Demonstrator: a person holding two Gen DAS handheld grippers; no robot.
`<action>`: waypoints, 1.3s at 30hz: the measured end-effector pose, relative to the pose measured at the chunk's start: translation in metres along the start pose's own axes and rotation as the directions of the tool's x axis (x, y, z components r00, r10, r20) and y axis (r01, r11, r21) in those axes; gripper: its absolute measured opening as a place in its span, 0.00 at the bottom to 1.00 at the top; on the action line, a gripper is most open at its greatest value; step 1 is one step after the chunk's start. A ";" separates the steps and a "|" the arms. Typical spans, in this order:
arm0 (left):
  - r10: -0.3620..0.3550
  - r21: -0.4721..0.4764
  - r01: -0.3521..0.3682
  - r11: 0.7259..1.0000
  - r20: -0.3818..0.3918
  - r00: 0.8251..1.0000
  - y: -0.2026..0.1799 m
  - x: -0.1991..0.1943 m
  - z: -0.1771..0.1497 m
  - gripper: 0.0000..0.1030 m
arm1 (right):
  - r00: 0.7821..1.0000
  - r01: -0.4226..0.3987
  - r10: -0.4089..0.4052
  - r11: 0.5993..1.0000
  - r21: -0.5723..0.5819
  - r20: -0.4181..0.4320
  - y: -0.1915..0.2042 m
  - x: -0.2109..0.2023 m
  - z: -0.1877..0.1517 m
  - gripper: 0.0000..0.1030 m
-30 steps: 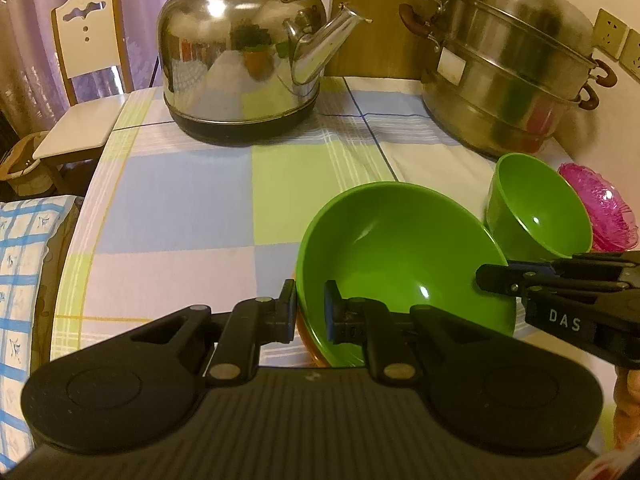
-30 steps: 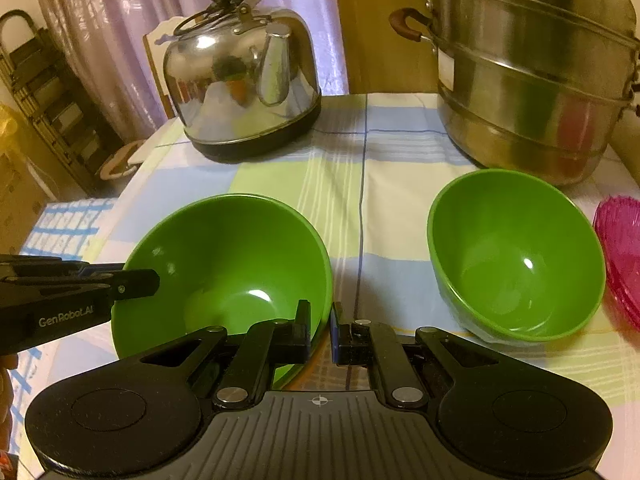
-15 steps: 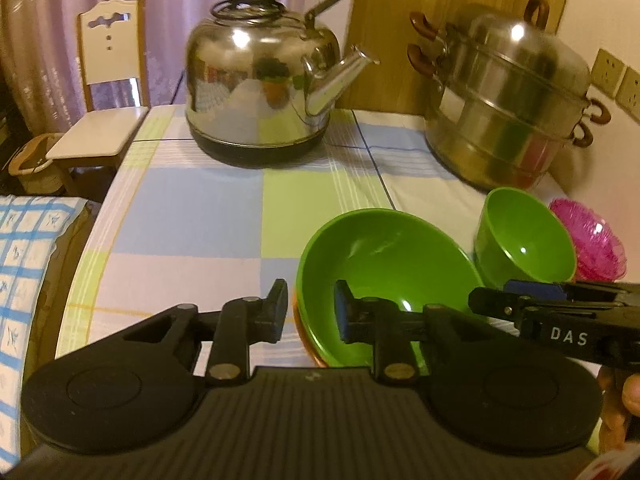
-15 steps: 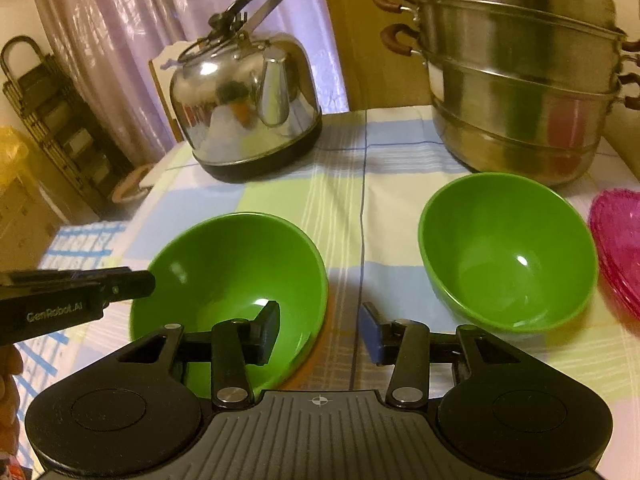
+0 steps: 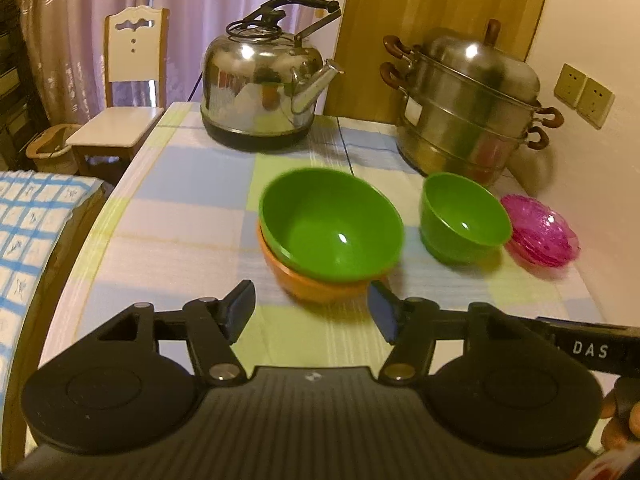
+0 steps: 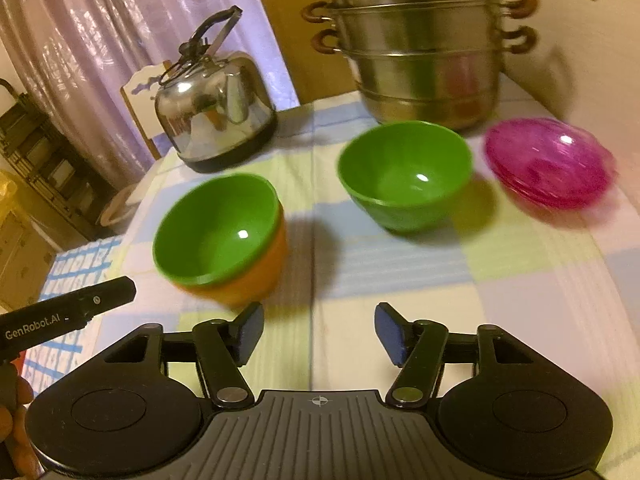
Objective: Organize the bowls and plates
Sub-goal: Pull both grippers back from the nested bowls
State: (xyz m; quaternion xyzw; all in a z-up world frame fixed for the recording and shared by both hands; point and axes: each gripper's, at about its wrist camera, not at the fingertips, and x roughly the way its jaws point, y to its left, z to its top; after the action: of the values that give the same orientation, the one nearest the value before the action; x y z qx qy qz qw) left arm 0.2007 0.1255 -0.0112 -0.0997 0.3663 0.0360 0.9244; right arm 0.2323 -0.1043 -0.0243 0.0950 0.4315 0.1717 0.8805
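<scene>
Both grippers are pulling back from the green bowl [image 5: 332,228], their jaws just opening and now holding nothing. It is sitting nested in the orange bowl [image 5: 308,284] at centre frame. Next, the left gripper [image 5: 312,312] or right gripper [image 6: 318,328] probably needs the second green bowl [image 6: 404,176], right of centre.

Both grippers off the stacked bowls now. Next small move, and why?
Probably the right gripper goes for the loose green bowl. It stands alone, while a green bowl already nests in the orange bowl. Both grippers' jaws have just been opening, nothing between them; the left gripper is free too.
</scene>
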 end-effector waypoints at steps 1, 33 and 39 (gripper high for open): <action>-0.002 -0.008 0.002 1.000 0.000 1.000 -0.003 -0.007 -0.006 0.57 | 1.000 0.013 -0.013 1.000 -0.004 0.002 -0.001 -0.007 -0.005 0.63; -0.059 0.037 0.058 0.998 0.010 0.998 -0.059 -0.090 -0.080 0.77 | 0.994 0.109 -0.110 0.994 0.027 0.013 -0.035 -0.116 -0.088 0.68; -0.064 0.005 0.064 0.998 0.002 0.998 -0.047 -0.078 -0.068 0.77 | 0.995 0.100 -0.100 0.995 0.014 0.018 -0.031 -0.108 -0.082 0.68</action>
State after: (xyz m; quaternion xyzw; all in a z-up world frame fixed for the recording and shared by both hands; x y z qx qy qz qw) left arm 0.1050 0.0661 0.0008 -0.1088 0.3620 0.0056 0.9258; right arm 0.1129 -0.1728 -0.0053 0.0806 0.4287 0.1236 0.8913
